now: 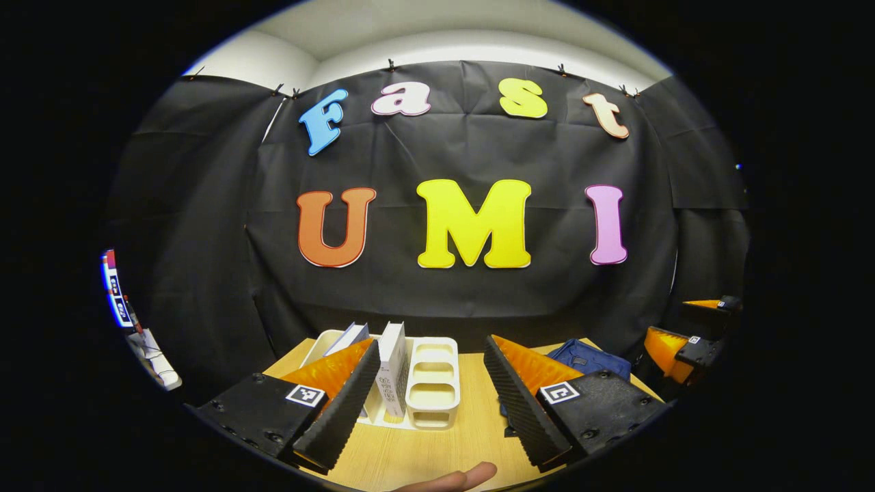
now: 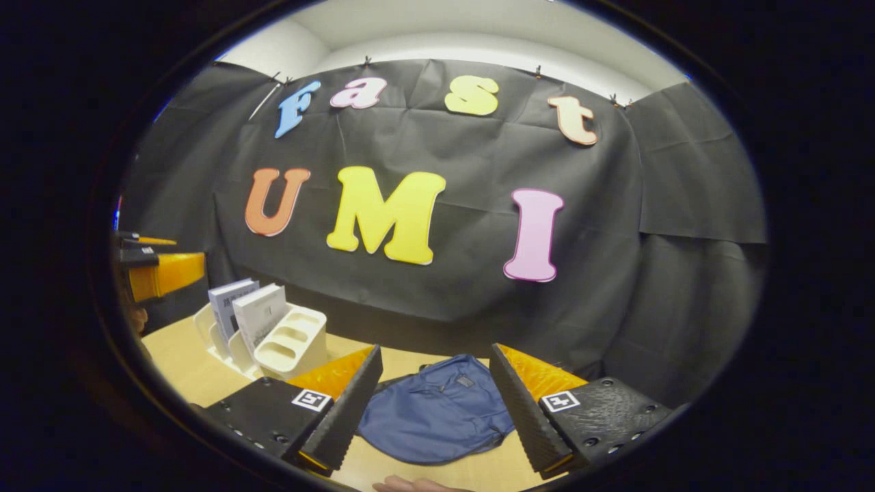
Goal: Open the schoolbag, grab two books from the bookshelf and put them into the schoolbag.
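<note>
The bag [image 2: 437, 410] lies flat on the desk [image 2: 178, 369], right in front of my right tongs [image 2: 434, 400], and from here it looks closed; I can't make out the zipper pull. To its left and a little farther off stands the rack [image 2: 290, 348], with two books [image 2: 246, 314] upright in its left slots and the right slots empty. In the left gripper view the same rack [image 1: 431, 376] sits just ahead of my left tongs [image 1: 431, 393], one book [image 1: 392, 365] standing between the fingers' lines of sight but not touched, and the bag [image 1: 588, 359] shows at the far right of the desk [image 1: 410, 451].

Both tongs are spread wide and hold nothing. My left tongs also show at the left edge of the right gripper view, above the rack.

I judge that I'm at the very first step: opening the bag. Next I need to bring the right tongs down onto the bag, find the zipper pull, pinch it and draw it along, probably with the left tongs pinning the cloth so it doesn't slide.
</note>
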Tool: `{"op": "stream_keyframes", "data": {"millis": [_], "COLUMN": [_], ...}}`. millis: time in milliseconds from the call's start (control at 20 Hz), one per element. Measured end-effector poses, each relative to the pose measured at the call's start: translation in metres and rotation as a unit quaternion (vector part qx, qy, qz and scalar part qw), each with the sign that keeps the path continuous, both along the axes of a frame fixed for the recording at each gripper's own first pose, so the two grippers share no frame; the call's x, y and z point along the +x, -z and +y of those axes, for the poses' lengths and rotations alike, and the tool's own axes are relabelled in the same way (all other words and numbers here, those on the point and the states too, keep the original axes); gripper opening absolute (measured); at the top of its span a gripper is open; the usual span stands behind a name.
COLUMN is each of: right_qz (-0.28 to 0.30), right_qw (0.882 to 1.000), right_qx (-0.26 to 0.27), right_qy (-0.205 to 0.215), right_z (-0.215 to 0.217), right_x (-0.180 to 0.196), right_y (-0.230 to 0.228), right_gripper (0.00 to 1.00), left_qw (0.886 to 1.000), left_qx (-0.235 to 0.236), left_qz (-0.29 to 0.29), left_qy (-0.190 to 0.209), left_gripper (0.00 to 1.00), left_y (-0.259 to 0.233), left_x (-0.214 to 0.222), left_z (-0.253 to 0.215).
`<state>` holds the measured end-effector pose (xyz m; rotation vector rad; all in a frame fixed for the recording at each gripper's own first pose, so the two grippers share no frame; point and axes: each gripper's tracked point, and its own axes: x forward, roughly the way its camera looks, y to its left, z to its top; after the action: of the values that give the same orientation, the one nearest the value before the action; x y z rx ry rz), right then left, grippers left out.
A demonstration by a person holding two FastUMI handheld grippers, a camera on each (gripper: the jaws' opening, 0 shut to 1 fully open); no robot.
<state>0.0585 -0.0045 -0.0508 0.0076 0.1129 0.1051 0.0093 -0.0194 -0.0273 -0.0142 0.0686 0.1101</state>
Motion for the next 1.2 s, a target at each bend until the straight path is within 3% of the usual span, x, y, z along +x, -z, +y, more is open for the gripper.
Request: {"op": "stream_keyframes", "data": {"millis": [200, 600, 800, 1000, 1200], "right_qz": [0.053, 0.122, 0.145, 0.133, 0.129], "right_qw": [0.994, 0.961, 0.938, 0.903, 0.880], "right_qx": [-0.094, -0.230, -0.302, -0.399, -0.454], "right_qy": [-0.017, -0.088, -0.092, -0.086, -0.046], "right_z": [0.026, 0.114, 0.144, 0.157, 0.159], "right_x": [0.011, 0.027, 0.034, 0.037, 0.033], "right_y": [0.084, 0.209, 0.253, 0.271, 0.268], "right_gripper": [0.96, 0.96, 0.95, 0.99, 0.93], "left_qw": [1.000, 0.998, 0.996, 0.995, 0.993], "left_qx": [0.010, -0.001, -0.033, -0.036, -0.026], "left_qz": [0.017, 0.053, 0.075, 0.083, 0.100], "left_qy": [-0.007, -0.023, -0.029, -0.049, -0.060], "left_gripper": [0.98, 0.98, 0.98, 0.99, 0.99], "left_y": [0.017, 0.052, 0.072, 0.083, 0.096], "left_x": [-0.001, -0.014, -0.020, -0.026, -0.036], "left_z": [0.005, 0.036, 0.049, 0.069, 0.081]}}
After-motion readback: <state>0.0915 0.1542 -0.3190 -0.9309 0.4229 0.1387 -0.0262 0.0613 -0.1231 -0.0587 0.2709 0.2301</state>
